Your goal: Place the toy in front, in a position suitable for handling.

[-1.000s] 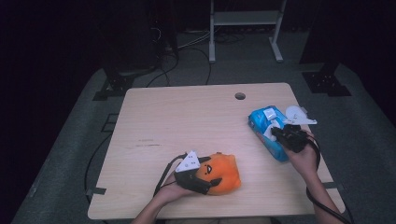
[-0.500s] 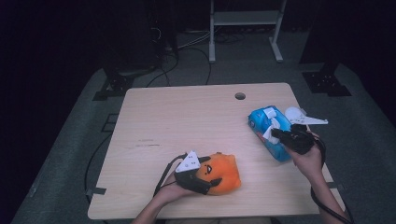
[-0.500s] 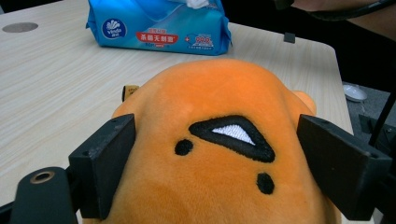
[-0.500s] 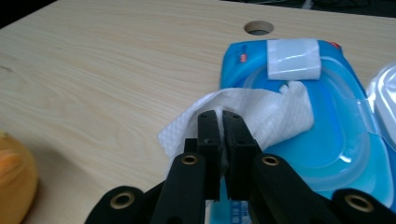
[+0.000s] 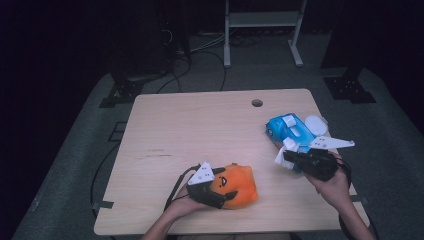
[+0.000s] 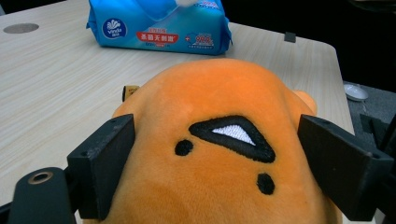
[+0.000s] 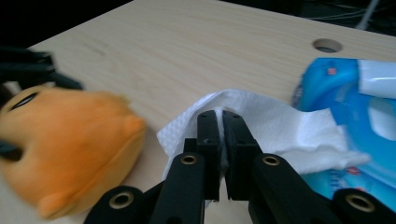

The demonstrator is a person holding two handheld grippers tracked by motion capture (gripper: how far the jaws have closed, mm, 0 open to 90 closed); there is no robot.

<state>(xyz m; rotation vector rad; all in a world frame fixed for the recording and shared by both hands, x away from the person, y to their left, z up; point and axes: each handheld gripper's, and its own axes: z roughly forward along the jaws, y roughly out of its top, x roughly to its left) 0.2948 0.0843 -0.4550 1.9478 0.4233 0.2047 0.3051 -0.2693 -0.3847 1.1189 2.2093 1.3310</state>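
Since the earlier frame, the right gripper had drawn back from the blue wipes pack and lifted a little, its jaws clamped on a white wipe that trailed from the pack's opening. Pulling the wipe out looked to be the step in hand; the next move probably called for a steady pull until it came free. The left gripper pressed against the sides of the orange plush toy near the table's front edge.

Left gripper rests low, jaws spread wide; right gripper raised, jaws clamped.
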